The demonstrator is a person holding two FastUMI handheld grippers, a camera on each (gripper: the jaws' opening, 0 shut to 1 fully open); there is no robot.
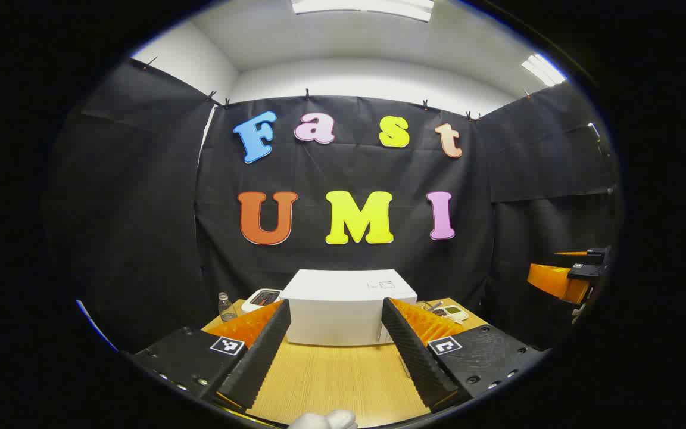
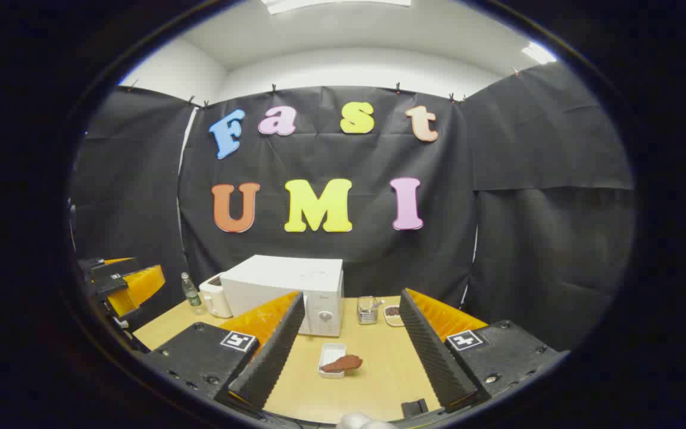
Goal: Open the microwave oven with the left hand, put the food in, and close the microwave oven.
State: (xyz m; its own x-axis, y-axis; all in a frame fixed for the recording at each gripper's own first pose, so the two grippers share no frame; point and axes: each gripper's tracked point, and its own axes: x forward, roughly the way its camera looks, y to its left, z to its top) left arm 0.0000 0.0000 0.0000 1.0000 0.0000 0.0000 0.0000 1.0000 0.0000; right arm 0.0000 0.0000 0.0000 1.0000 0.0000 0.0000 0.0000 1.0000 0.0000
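A white microwave oven (image 1: 346, 310) stands at the back of the wooden table (image 1: 337, 381), its door closed. In the right gripper view the microwave oven (image 2: 286, 292) sits left of centre, with a small white tray holding a brown piece of food (image 2: 342, 363) on the table in front of it. My left gripper (image 1: 336, 351) is open, held above the table and aimed at the microwave, with nothing between its fingers. My right gripper (image 2: 349, 351) is open too, above the table short of the food tray. The left gripper (image 2: 122, 283) also appears at the left edge of the right gripper view.
A small clear bottle (image 1: 226, 307) and a white appliance (image 1: 262, 298) stand left of the microwave. A glass jar (image 2: 367, 310) and a small dish (image 2: 392, 314) sit to its right. A small black object (image 2: 414, 407) lies near the table's front edge.
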